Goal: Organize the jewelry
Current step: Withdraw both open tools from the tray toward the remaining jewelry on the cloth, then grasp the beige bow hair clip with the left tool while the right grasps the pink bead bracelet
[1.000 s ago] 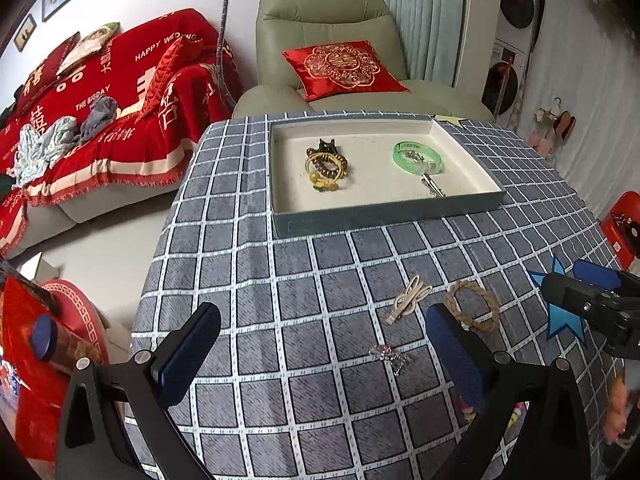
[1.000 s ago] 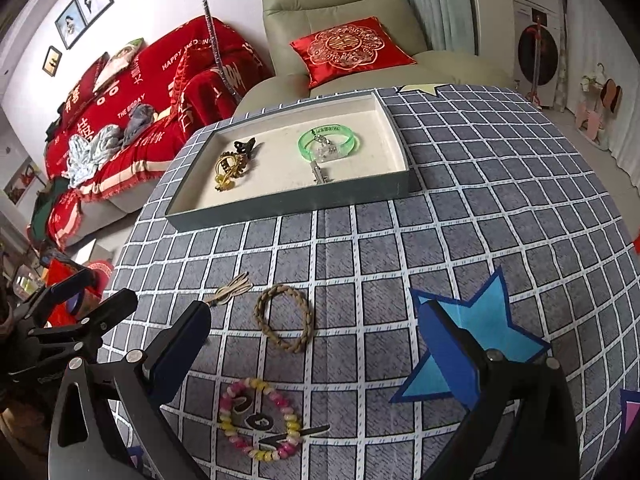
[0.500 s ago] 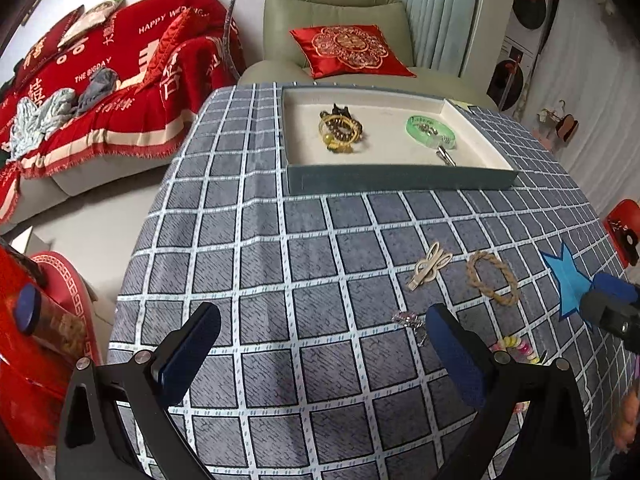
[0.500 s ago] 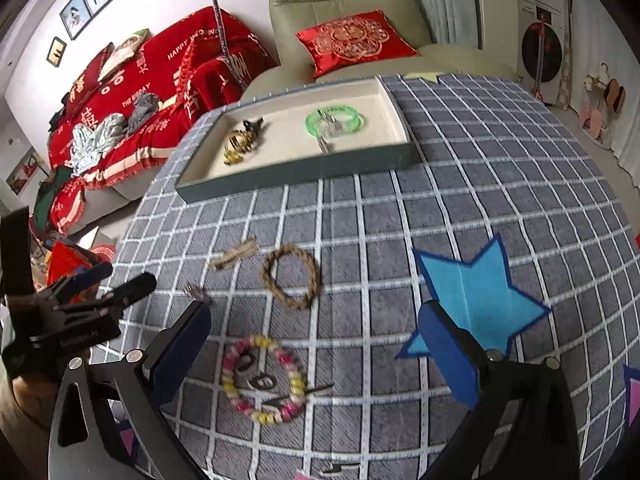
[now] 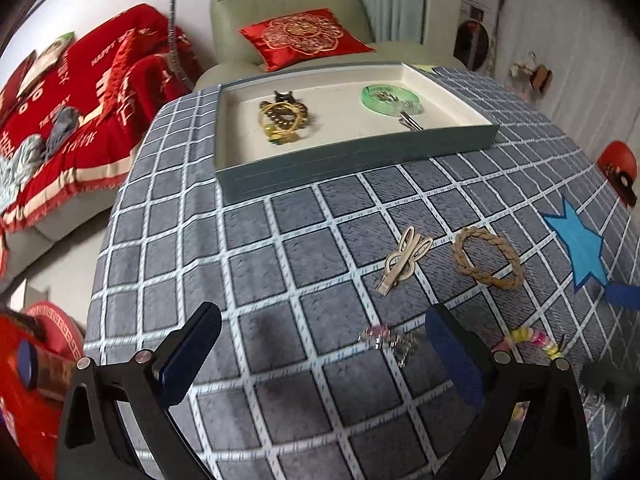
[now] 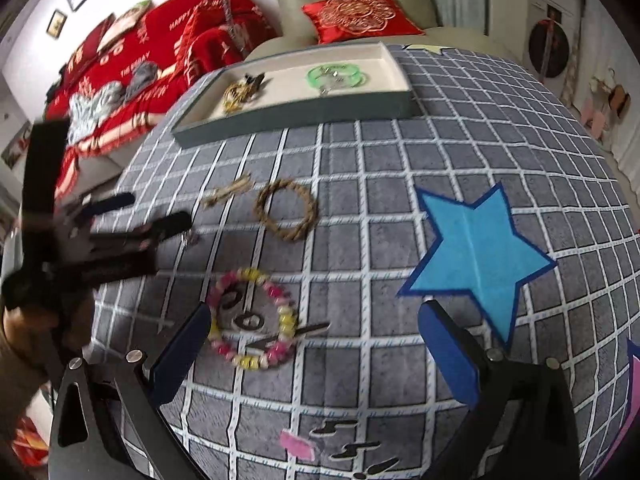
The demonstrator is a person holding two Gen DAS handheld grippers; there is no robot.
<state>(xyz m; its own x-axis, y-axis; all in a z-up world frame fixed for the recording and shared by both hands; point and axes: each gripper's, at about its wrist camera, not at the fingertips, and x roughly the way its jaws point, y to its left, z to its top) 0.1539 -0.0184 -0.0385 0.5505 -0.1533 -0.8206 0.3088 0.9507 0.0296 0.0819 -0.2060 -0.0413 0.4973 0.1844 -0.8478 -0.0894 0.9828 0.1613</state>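
Observation:
A teal tray [image 5: 352, 158] [image 6: 304, 114] at the table's far side holds a gold bead bracelet [image 5: 282, 118] and a green bangle [image 5: 390, 98]. On the checked cloth lie a beige hair clip [image 5: 404, 260], a braided rope bracelet [image 5: 486, 258] [image 6: 288, 210], a small sparkly pink trinket [image 5: 386, 338] and a pink-and-yellow bead bracelet [image 6: 254, 320]. My left gripper [image 5: 320, 354] hovers open just above the cloth, the trinket between its fingers nearer the right one. My right gripper [image 6: 314, 356] is open over the bead bracelet. The left gripper [image 6: 156, 216] also shows in the right wrist view.
A blue paper star [image 6: 476, 252] lies on the cloth at the right. Small dark hair pins [image 6: 352, 444] and a pink clip [image 6: 296, 444] sit near the front edge. Behind the table stand a green armchair [image 5: 288, 8] and a red-covered sofa [image 5: 80, 100].
Both grippers have moved forward and lower toward the table. The left one has closed in on the sparkly trinket; the right one has come over the bead bracelet.

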